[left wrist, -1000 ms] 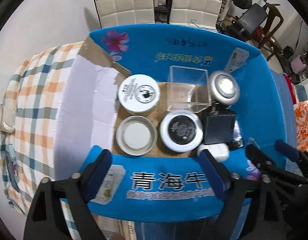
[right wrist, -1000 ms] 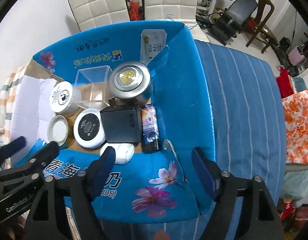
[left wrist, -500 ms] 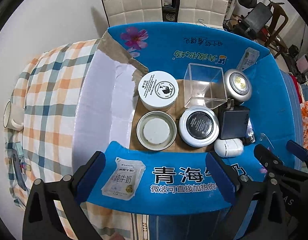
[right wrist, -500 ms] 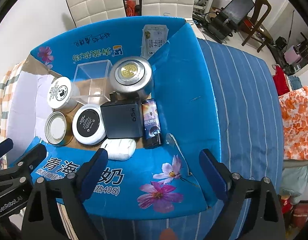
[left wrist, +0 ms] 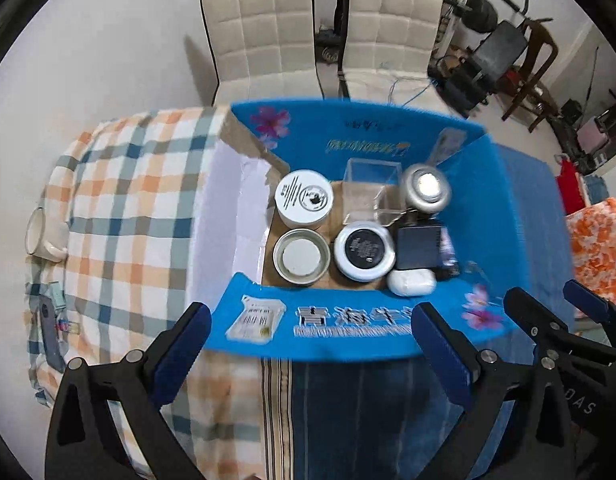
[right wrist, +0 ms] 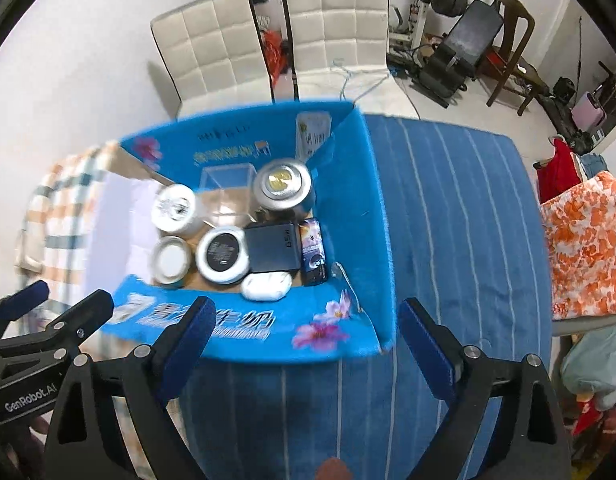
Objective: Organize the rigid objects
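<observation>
Above the blue carton (left wrist: 348, 332), left gripper (left wrist: 308, 344) and right gripper (right wrist: 304, 332) hover, fingers apart, empty (packing apparently complete); next likely close flaps.

Motion blur is smearing the printed lettering on the blue box's near flap (left wrist: 348, 320) beyond reading. The black charger (left wrist: 418, 246) is hiding most of the dark printed case (right wrist: 313, 250) in the left view. A white mug (left wrist: 40, 236) is sitting too blurred to detail.
</observation>
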The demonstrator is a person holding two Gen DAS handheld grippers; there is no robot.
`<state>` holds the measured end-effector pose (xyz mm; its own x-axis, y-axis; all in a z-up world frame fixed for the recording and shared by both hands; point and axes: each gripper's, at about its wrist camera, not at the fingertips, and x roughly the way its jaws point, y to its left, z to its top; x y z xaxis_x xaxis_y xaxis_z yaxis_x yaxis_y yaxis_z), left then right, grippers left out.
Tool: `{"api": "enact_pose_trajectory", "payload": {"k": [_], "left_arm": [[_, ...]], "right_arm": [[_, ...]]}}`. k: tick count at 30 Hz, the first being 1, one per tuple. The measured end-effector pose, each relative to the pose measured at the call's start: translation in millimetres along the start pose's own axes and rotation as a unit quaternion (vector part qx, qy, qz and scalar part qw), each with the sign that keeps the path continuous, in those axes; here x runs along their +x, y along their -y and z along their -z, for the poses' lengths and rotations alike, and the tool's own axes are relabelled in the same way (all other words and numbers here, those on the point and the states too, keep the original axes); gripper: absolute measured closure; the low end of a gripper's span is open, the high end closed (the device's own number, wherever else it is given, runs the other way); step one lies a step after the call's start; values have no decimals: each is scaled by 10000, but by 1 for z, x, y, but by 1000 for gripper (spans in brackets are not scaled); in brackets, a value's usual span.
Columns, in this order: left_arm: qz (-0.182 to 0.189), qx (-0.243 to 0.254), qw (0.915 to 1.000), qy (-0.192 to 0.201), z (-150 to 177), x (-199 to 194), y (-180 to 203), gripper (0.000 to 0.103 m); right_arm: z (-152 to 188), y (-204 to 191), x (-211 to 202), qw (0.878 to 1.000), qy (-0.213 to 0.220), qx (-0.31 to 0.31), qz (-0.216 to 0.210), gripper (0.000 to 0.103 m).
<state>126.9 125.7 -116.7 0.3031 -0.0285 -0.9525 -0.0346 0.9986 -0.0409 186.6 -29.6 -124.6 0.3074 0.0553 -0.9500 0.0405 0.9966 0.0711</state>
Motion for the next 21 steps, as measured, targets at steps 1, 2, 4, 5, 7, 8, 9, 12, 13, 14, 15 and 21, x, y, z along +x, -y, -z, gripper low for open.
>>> {"api": "enact_pose_trajectory", "payload": {"k": [1, 2, 4, 5, 7, 8, 9, 12, 13, 14, 15, 21], "left_arm": [[35, -3, 10000, 82, 1, -11, 1, 0], [59, -15, 9998, 188, 4, -27, 1, 0], [78, 37, 9995, 304, 8, -50, 3, 0], [65, 69, 9993, 372, 9, -61, 4, 0], [64, 117, 9984, 557, 11, -86, 6, 0], [83, 132, 9980, 619, 13, -96, 7, 0], [85, 144, 9977, 656, 13, -103, 8, 0], [48, 169, 9972, 722, 18, -123, 11, 0], [41, 180, 9969, 760, 20, -129, 12, 0], [45, 169, 9966, 804, 22, -135, 13, 0], [69, 145, 9962, 858, 23, -141, 13, 0], [68, 125, 9950, 986, 27, -158, 15, 0]], "right_arm": [[2, 1, -14, 10000, 73, 16, -59, 8], [5, 2, -27, 9998, 150, 9, -90, 8], [11, 2, -56, 9995, 296, -30, -142, 8], [15, 3, -70, 9992, 366, -36, -177, 8], [22, 3, -97, 9984, 509, -54, -220, 8], [25, 4, -107, 9981, 562, -63, -232, 8], [28, 4, -117, 9978, 605, -63, -255, 8], [35, 5, -140, 9973, 658, -64, -333, 7], [37, 6, -147, 9970, 681, -64, -353, 7], [39, 6, -155, 9968, 707, -70, -359, 7], [41, 6, -163, 9966, 732, -86, -358, 7], [48, 9, -198, 9951, 948, -144, -232, 7]]}}
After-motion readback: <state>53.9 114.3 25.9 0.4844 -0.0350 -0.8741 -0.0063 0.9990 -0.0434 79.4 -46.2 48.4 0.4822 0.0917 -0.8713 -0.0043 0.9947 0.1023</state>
